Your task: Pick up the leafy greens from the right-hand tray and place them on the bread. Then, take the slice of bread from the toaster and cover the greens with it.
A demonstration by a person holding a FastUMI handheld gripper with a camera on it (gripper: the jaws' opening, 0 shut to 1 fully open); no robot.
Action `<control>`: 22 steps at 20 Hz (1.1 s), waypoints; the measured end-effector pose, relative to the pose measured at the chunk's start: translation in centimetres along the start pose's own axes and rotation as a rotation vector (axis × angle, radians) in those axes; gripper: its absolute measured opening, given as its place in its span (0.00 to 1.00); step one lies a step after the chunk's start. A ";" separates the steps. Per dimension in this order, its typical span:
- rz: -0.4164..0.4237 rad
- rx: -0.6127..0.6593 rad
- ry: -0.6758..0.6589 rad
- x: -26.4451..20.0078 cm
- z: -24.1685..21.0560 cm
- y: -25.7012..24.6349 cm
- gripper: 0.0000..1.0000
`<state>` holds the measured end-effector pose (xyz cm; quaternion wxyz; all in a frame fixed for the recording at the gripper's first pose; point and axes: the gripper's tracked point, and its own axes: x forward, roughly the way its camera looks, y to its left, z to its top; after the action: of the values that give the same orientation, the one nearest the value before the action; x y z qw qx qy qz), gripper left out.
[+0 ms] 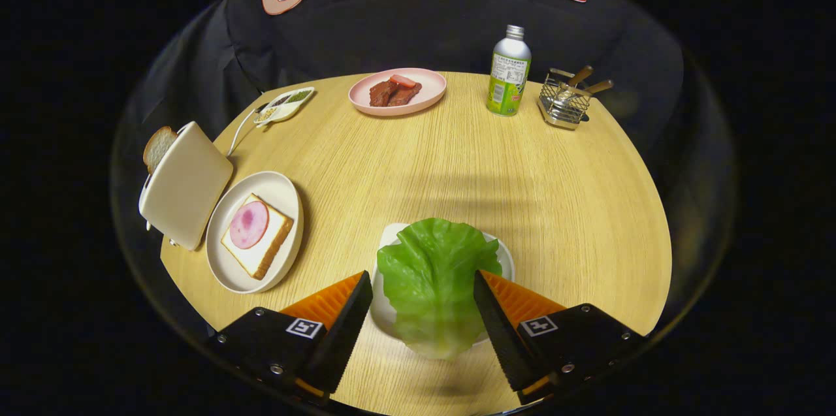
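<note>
The green lettuce leaf (434, 279) lies on its small white tray (506, 259), right between the two fingers of the gripper (423, 285). The fingers stand wide apart, one on each side of the leaf, very close to its edges, but I cannot tell if they touch it. They are not squeezing it, so the leaf looks not yet picked up. Off to the left, on a round white plate (225, 266), sits a slice of bread (261, 249) with a pink round of ham (249, 224) on top. No green is on it yet. Just beside that plate stands the cream toaster (186, 184), and the second slice of bread (157, 147) pokes up out of it. So I think the job is only at its start: grab the leaf, carry it to the bread, then fetch the toaster slice and put it on top. Far back on the wooden table (424, 161) are a pink plate of meat (397, 91), a little dish of spices (285, 104), a bottle (509, 71) and a wire basket (564, 101).
</note>
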<state>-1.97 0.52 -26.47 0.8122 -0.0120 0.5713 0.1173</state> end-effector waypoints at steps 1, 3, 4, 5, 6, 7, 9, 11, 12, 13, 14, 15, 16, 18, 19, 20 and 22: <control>-0.005 -0.007 0.015 0.4 -0.4 -0.1 0.94; -0.002 -0.014 0.050 1.3 -1.3 0.0 0.94; 0.006 -0.011 0.066 1.8 -1.7 0.1 0.93; 0.017 0.002 0.086 2.1 -2.2 0.3 0.90; 0.026 0.022 0.100 2.5 -2.4 0.4 0.89; 0.020 0.023 0.087 2.3 -2.1 0.3 0.85; 0.017 0.022 0.091 2.8 -2.6 0.1 0.79; -0.012 0.012 0.081 3.0 -2.4 -0.6 0.70; -0.028 0.013 0.071 3.1 -2.3 -1.0 0.65; -0.041 0.019 0.065 3.0 -2.2 -1.2 0.51; -0.052 0.030 0.058 3.1 -2.1 -1.6 0.46; -0.056 0.048 0.046 3.2 -1.9 -1.9 0.35; -0.056 0.077 0.036 3.2 -1.8 -2.1 0.30; -0.029 0.158 0.022 3.2 -1.7 -2.3 0.14; 0.004 0.201 0.020 3.2 -1.7 -2.0 0.08; 0.015 0.223 0.015 3.1 -1.6 -2.0 0.06; 0.016 0.222 -0.029 2.4 -0.7 -2.1 0.04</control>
<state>-1.41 -1.20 -29.23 0.8157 0.0845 0.5691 0.0601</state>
